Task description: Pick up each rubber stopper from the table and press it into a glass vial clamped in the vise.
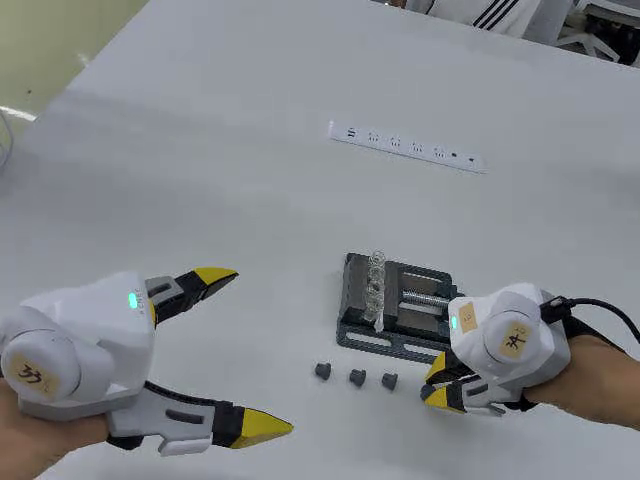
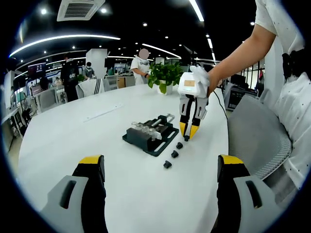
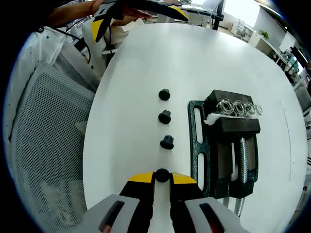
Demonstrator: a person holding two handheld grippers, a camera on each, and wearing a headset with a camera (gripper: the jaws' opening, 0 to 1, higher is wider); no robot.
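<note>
Black rubber stoppers, three small round plugs [image 1: 357, 377], lie in a row on the smooth white counter [image 1: 250, 180] just in front of the dark cast-metal vise [image 1: 400, 342] in the head view. A line of clear glass vials [image 1: 376, 285] stands upright in the vise. The right hand-held gripper [image 1: 438, 386] points down at the counter beside the right end of the row. The left hand-held gripper [image 1: 240, 350] hangs well apart to the left, its yellow tips spread wide on nothing.

In the left gripper view, its own jaws stand far apart with nothing between them. Beyond them the right hand-held gripper stands almost vertical, tips on the counter at the row's far end.

In the right gripper view, the yellow tips are pressed together on a fourth small black rubber stopper [image 3: 162, 174]. It sits in line with the other three and is at, or barely off, the counter. The vials show as four open glass rings along the vise jaw.

The step looks like the first pick. It would go best with the pinch kept on the stopper's wider head, so the plug end stays free. Lift straight up, centre the stopper over one mouth, then push down along the vial's axis. The rubber is matte and should give and seal. The glass is thin, slick and brittle, so a sideways shove could tilt or crack a vial. Which way up the stopper sits is too small to tell.
</note>
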